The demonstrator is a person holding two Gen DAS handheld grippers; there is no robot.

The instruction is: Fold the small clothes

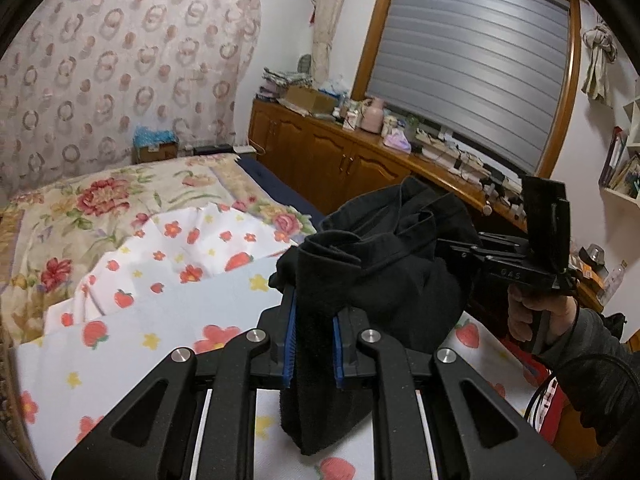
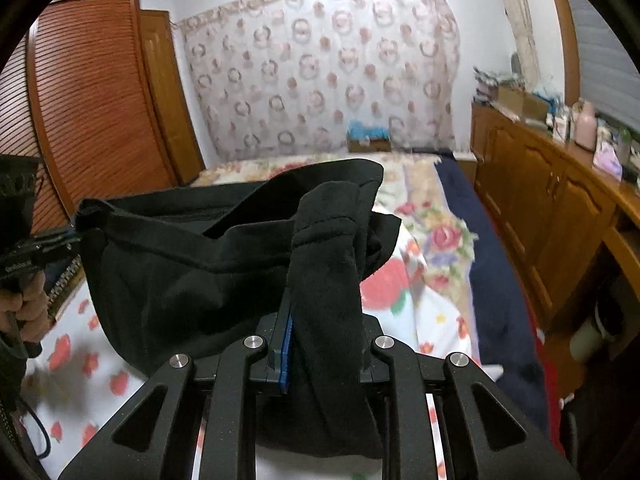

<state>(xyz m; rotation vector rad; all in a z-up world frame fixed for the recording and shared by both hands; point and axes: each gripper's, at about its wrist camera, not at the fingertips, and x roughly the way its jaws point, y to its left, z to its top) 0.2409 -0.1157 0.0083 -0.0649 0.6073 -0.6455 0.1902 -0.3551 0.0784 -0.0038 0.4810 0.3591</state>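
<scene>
A small black garment (image 1: 380, 272) hangs bunched in the air above the bed, stretched between both grippers. My left gripper (image 1: 314, 320) is shut on one end of it, with black cloth pinched between the blue pads (image 1: 291, 320). In the right wrist view the same garment (image 2: 180, 264) sags to the left, and my right gripper (image 2: 320, 320) is shut on a thick fold that drapes over and hides the right finger. A hand (image 1: 536, 312) holds the right gripper's body (image 1: 516, 264) at the right. The other hand (image 2: 24, 308) shows at the left edge.
A white strawberry-print sheet (image 1: 160, 320) lies over a floral quilt (image 1: 80, 208) on the bed below the garment. A wooden cabinet (image 1: 320, 152) loaded with clutter runs along the right side under a shuttered window (image 1: 472, 56). A slatted wooden wardrobe (image 2: 92, 100) stands at the left.
</scene>
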